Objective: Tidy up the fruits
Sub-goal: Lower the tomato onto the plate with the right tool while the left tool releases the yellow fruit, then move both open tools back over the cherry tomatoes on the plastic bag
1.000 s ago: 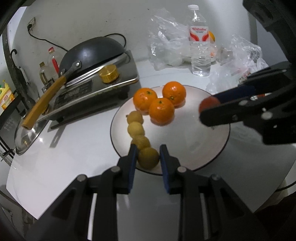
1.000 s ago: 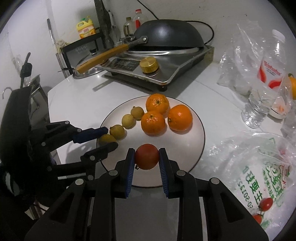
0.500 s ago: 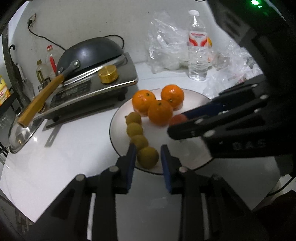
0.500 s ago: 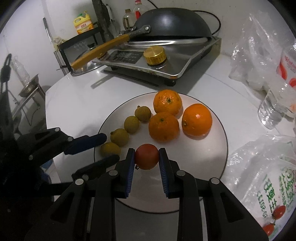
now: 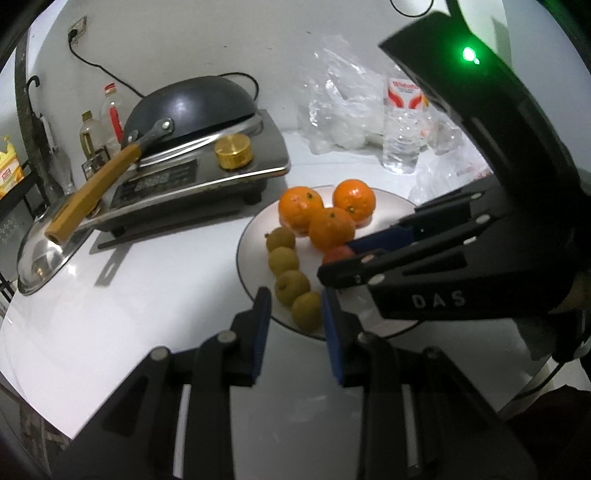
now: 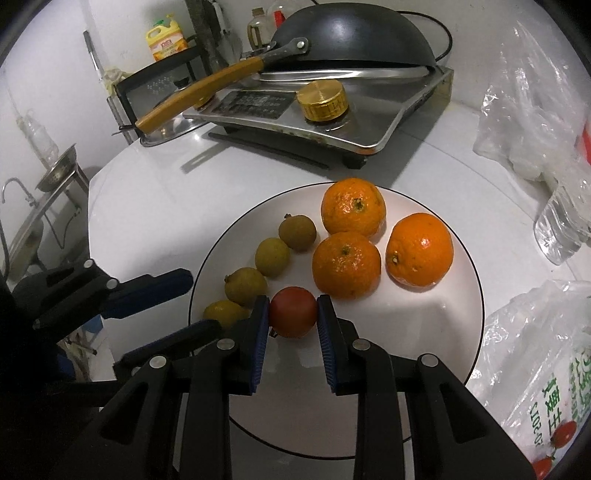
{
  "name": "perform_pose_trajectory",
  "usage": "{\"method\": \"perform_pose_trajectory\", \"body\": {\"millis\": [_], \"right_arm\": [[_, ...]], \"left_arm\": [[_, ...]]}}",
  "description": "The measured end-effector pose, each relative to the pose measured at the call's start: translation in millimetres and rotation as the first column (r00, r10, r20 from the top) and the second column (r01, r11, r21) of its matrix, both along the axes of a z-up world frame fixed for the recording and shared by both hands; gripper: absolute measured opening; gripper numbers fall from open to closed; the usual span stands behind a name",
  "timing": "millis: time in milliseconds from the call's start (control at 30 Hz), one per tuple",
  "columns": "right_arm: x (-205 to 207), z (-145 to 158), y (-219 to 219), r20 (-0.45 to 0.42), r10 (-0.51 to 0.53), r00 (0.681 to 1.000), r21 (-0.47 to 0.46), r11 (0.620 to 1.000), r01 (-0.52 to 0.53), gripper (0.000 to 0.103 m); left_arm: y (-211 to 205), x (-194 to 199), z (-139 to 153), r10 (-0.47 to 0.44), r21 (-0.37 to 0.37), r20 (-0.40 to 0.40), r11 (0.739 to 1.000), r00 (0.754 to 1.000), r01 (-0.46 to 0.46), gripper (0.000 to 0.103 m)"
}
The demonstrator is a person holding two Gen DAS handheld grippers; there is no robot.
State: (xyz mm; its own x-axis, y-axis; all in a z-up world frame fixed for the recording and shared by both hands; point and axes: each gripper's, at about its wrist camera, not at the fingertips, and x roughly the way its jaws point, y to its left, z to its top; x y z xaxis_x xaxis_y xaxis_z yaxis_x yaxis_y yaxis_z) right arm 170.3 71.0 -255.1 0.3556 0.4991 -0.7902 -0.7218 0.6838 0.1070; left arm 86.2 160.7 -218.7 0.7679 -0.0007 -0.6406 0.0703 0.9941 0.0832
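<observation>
A white plate (image 6: 424,325) (image 5: 255,236) holds three oranges (image 6: 346,264) (image 5: 330,229) and a row of several small yellow-green longans (image 6: 272,256) (image 5: 283,260). My right gripper (image 6: 292,301) (image 5: 334,258) is shut on a small red tomato (image 6: 293,312) (image 5: 338,254), low over the plate between the nearest orange and the longan row. My left gripper (image 5: 295,306) (image 6: 205,300) is at the plate's near rim, its jaws narrowly open around the end longan (image 5: 306,310) (image 6: 221,312). That longan lies on the plate with a gap at one pad.
A cooker (image 6: 332,125) carrying a black wok (image 6: 351,33) with a wooden handle stands behind the plate. Right of the plate are a water bottle (image 5: 400,122), clear plastic bags (image 6: 528,110) and a printed bag with tomatoes (image 6: 546,387). The round table's edge (image 6: 92,206) drops off at the left.
The right gripper carried the tomato across the plate toward the longan row and lower. The left jaws parted slightly, leaving a gap beside the end longan they had been pinching.
</observation>
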Motion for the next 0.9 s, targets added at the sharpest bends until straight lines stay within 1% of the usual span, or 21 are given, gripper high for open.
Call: {"method": "perform_pose_trajectory", "body": {"millis": [100, 200, 500, 700, 900], "right_arm": [[-0.7, 1.5, -1.4, 0.008, -0.006, 1.000, -0.002, 1.000, 0.006, 0.028], [-3.4, 5.8, -5.2, 0.020, -0.011, 1.000, 0.001, 1.000, 0.011, 0.030], [-20.7, 29.2, -29.6, 0.076, -0.040, 0.996, 0.018, 0.999, 0.039, 0.031], [-35.8, 43.7, -58.3, 0.102, -0.063, 0.993, 0.049, 0.997, 0.058, 0.031], [-49.0, 55.9, -87.5, 0.132, -0.077, 0.988, 0.071, 0.995, 0.068, 0.031]], "left_arm": [[1.5, -1.0, -0.2, 0.011, -0.006, -0.006, 1.000, 1.000, -0.011, 0.029], [0.9, -4.4, 1.9, 0.017, -0.009, 0.000, 1.000, 1.000, -0.017, 0.029], [-9.6, -12.7, 10.7, 0.030, -0.026, 0.020, 0.999, 0.999, -0.030, 0.030], [-30.7, -18.5, 21.2, 0.019, -0.010, 0.031, 1.000, 0.999, -0.018, 0.030], [-56.5, -21.8, 31.5, 0.012, 0.002, 0.037, 1.000, 0.999, -0.012, 0.034]]}}
